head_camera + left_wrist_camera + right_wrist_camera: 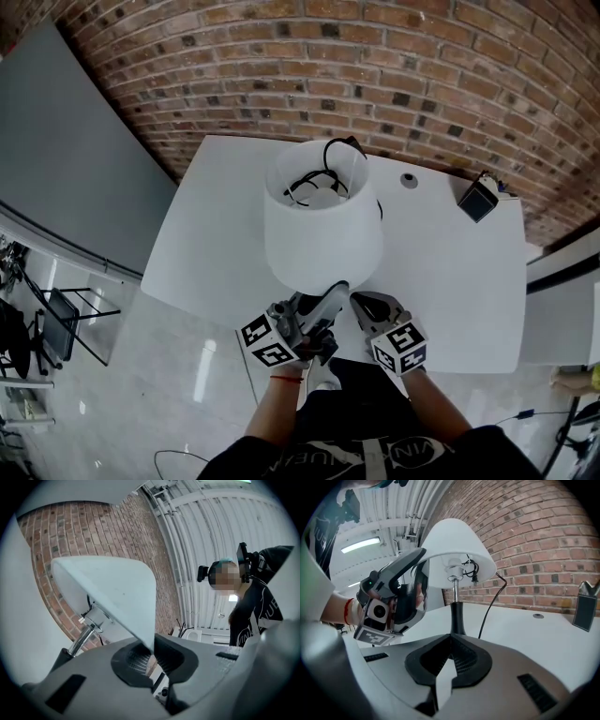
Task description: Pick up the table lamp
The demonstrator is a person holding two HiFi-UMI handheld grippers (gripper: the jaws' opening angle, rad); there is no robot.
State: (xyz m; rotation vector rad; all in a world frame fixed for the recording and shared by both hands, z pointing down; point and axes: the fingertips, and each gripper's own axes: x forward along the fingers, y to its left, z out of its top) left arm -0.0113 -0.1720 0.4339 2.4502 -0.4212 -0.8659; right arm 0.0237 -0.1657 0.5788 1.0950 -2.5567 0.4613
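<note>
On the left, the left tongs [152, 656] were clamped on the lower rim of the shade [117, 592]. In the middle, the table lamp [322, 225] rose upright over the white worktop [450, 272], near its front edge, base hidden. On the right, the right tongs [449, 660] were closed on nothing, near the stem. The lift was in hand, I judged; next called for a slow, straight rise, because a pinched rim could slip.

A: What carries everything?
B: A white rectangular bench [450, 281] by a brick wall [375, 75].
A: And on it?
B: A small grey round disc [409, 180], a dark box [478, 199] at the far corner — and the black cord [490, 603] of the white-shaded table lamp [323, 234].
</note>
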